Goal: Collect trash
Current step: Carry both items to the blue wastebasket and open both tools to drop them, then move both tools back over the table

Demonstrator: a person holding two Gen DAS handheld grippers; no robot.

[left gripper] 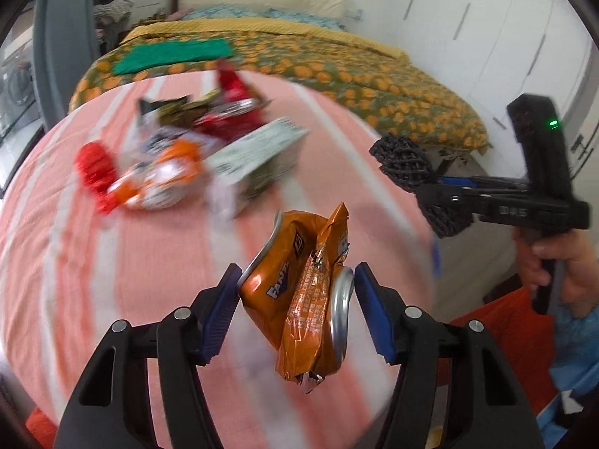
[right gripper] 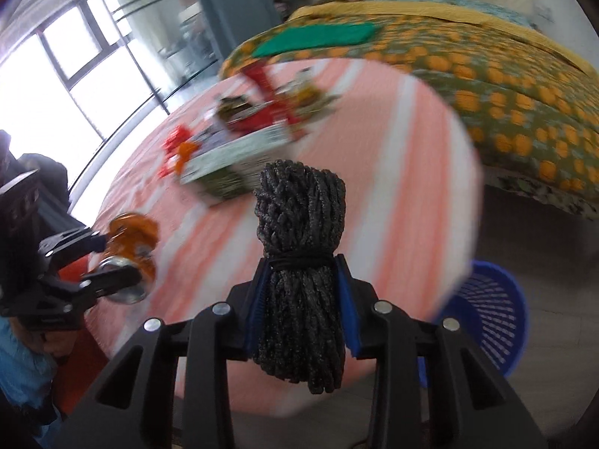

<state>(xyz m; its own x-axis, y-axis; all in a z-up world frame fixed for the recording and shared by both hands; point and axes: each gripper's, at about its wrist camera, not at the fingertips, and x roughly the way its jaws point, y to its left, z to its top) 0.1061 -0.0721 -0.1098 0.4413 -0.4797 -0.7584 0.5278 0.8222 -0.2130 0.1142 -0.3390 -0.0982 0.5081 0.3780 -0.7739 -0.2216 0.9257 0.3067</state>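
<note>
My left gripper (left gripper: 297, 307) is shut on a crushed orange Fanta can (left gripper: 299, 295), held above the round table with the pink striped cloth (left gripper: 112, 262). My right gripper (right gripper: 301, 299) is shut on a dark grey bundle of cord (right gripper: 299, 262), also above the table. The right gripper shows in the left wrist view (left gripper: 419, 183) at the right with the bundle. The left gripper shows in the right wrist view (right gripper: 123, 262) at the left with the can (right gripper: 131, 247). A pile of wrappers (left gripper: 161, 161) and a pale carton (left gripper: 258, 161) lie on the far side of the table.
A blue plastic basket (right gripper: 490, 310) stands on the floor to the right of the table. A bed with a green and orange cover (left gripper: 337, 75) lies behind the table. White cupboards (left gripper: 486, 30) are at the right, windows (right gripper: 56, 67) at the left.
</note>
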